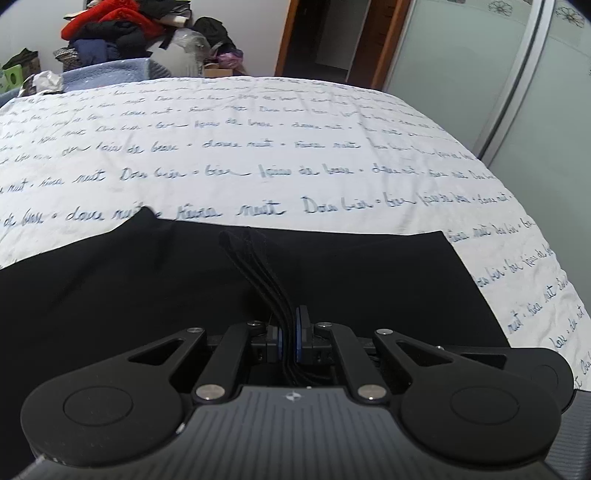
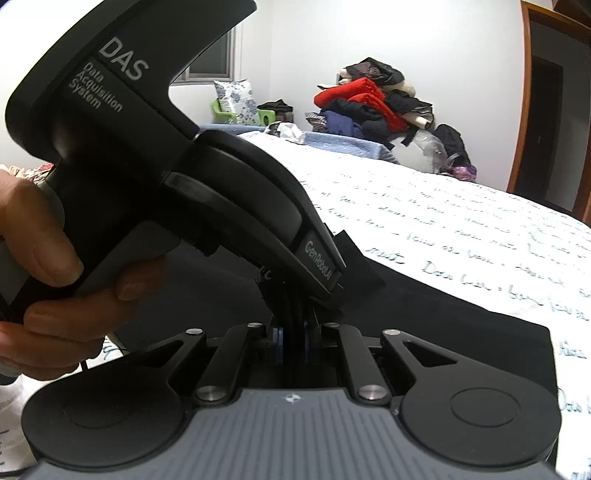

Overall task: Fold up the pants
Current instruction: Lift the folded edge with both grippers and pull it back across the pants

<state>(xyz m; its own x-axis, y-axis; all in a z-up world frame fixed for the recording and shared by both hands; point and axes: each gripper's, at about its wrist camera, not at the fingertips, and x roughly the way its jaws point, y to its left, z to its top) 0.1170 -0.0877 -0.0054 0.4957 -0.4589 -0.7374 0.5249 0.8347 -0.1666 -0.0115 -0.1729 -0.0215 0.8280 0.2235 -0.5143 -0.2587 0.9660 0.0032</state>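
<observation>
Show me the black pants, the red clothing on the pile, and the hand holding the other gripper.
black pants (image 1: 369, 280), left wrist view, flat fabric.
red clothing (image 2: 364, 98), right wrist view, folded middle.
hand (image 2: 40, 236), right wrist view, fingers.

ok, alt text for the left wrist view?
The left gripper is shut on stacked edges of black pants spread over a white bedsheet printed with blue script. A pile of clothes sits beyond the bed.
</observation>
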